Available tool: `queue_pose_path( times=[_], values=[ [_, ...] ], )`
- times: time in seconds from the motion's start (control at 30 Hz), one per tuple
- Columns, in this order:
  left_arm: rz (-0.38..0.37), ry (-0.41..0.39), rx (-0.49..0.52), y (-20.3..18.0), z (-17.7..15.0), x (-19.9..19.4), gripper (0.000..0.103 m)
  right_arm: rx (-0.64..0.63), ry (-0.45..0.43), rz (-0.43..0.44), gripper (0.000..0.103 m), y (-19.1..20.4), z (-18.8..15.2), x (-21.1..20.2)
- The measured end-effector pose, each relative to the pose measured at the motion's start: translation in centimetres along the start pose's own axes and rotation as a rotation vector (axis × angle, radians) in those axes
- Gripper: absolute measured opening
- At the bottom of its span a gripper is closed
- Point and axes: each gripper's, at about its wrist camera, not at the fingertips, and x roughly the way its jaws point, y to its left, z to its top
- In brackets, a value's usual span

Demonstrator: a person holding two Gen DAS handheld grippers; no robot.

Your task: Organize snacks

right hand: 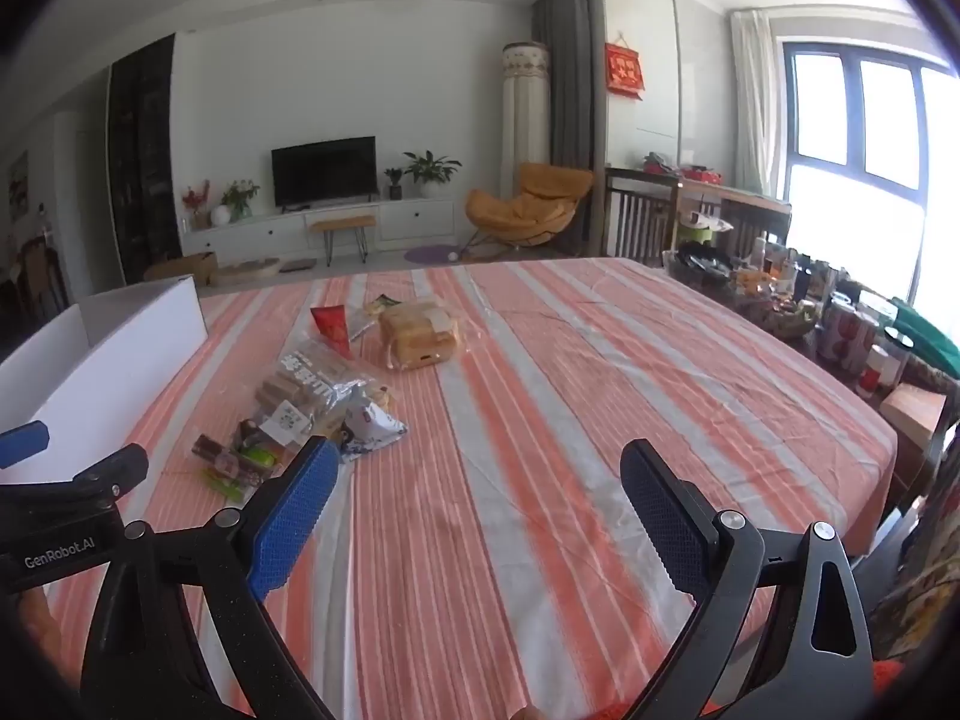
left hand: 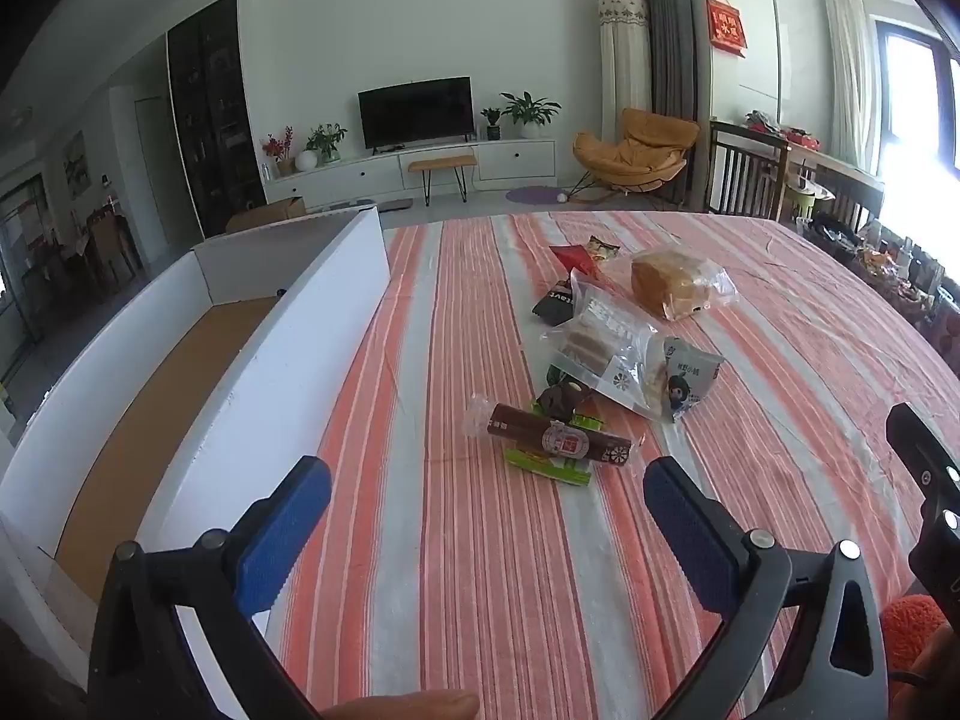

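- Left wrist: the left gripper (left hand: 487, 531) spreads two ribbed blue pads, empty, above the striped tablecloth (left hand: 750, 312). A crinkly snack pile (left hand: 606, 354), perhaps eight packets, lies beside the white cardboard box (left hand: 300, 324), cut off at left.
- Right wrist: the right gripper (right hand: 480, 510) gapes empty; the bagged bread loaf (right hand: 420, 333) sits behind the pile.

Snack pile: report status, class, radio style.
Left gripper open, right gripper open, both empty. Snack pile on striped cloth, white box beside it. Nothing blocking.
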Motion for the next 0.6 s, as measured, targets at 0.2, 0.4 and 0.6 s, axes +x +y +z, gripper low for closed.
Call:
queue_pose_path(
  times=[0.2, 0.4, 0.6],
  values=[
    [-0.004, -0.021, 0.001, -0.11, 0.01, -1.04, 0.103, 0.002, 0.009, 0.001, 0.097, -0.56, 0.2, 0.22],
    [-0.007, -0.002, -0.011, 0.05, -0.03, -0.5, 0.103, -0.012, -0.012, -0.008, 0.097, 0.39, 0.0, 0.29],
    [-0.009, -0.005, -0.015, 0.11, -0.04, -0.45, 0.103, -0.013, -0.019, -0.003, 0.097, -0.03, 0.12, -0.28]
  ],
)
